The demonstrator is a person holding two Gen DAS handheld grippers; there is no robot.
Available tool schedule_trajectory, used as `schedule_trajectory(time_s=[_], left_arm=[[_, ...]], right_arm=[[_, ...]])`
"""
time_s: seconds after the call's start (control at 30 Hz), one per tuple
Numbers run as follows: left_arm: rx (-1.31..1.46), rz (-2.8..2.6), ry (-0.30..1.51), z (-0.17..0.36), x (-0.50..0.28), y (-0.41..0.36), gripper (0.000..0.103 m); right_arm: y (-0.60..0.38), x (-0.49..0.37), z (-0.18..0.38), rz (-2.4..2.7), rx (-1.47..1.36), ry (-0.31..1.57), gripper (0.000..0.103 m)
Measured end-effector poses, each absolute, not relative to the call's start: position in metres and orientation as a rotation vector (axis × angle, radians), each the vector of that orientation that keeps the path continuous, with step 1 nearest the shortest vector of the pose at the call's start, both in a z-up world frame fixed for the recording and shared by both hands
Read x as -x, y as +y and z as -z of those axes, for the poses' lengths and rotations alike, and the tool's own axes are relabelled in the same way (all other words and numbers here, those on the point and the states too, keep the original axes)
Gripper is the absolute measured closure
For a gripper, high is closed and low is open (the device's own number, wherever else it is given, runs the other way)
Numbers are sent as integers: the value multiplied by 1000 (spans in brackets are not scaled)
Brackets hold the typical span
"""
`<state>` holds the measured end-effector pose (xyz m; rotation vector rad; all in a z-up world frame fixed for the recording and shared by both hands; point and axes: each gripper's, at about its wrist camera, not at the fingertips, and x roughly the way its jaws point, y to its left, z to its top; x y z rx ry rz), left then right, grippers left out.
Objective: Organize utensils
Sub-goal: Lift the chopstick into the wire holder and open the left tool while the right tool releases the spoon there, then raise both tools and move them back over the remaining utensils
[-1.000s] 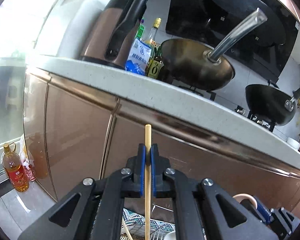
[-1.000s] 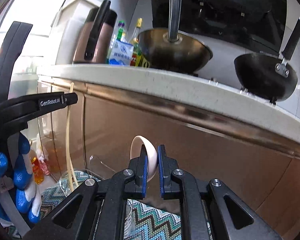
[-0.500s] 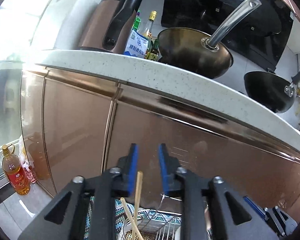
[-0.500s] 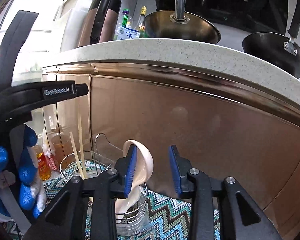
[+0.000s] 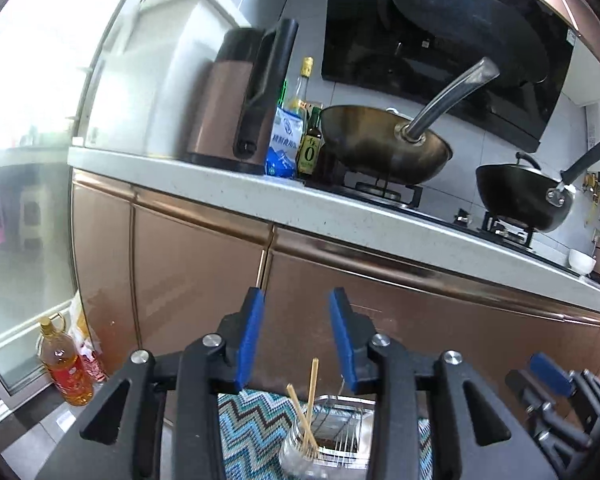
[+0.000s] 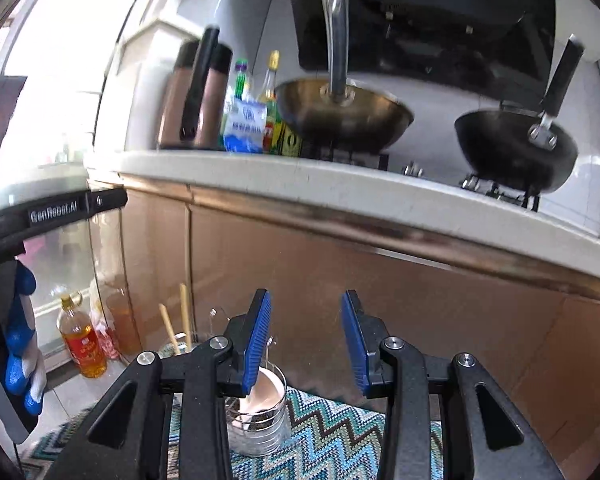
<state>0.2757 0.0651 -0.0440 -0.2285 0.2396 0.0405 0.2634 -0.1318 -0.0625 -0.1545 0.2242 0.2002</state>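
- Left wrist view: left gripper, jaws opening and empty, sat above two wooden chopsticks standing in a clear glass jar.
- Right gripper, spread and empty, hovered over a white ceramic spoon in a round wire holder.

On the pale countertop: copper-coloured kettle, blue-white bag, green-labelled bottle, brass-toned wok and black wok on burners. Copper cabinet doors below. Oil bottle on floor. Zigzag mat in foreground.
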Motion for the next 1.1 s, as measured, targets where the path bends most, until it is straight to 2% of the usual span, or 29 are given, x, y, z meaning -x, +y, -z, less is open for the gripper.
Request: schedule_trajectory(time_s=[0.23,0.73,1.1], left_arm=[[193,-25,331,28,-208,76,69],[151,-20,320,2,-99,94,69],[141,-25,424,27,-73,102,69]], right_arm=[[-151,-201,56,-230,111,217,65],[-168,-113,41,-231,69,218,64],[-204,-69,45,-195,37,248,64]])
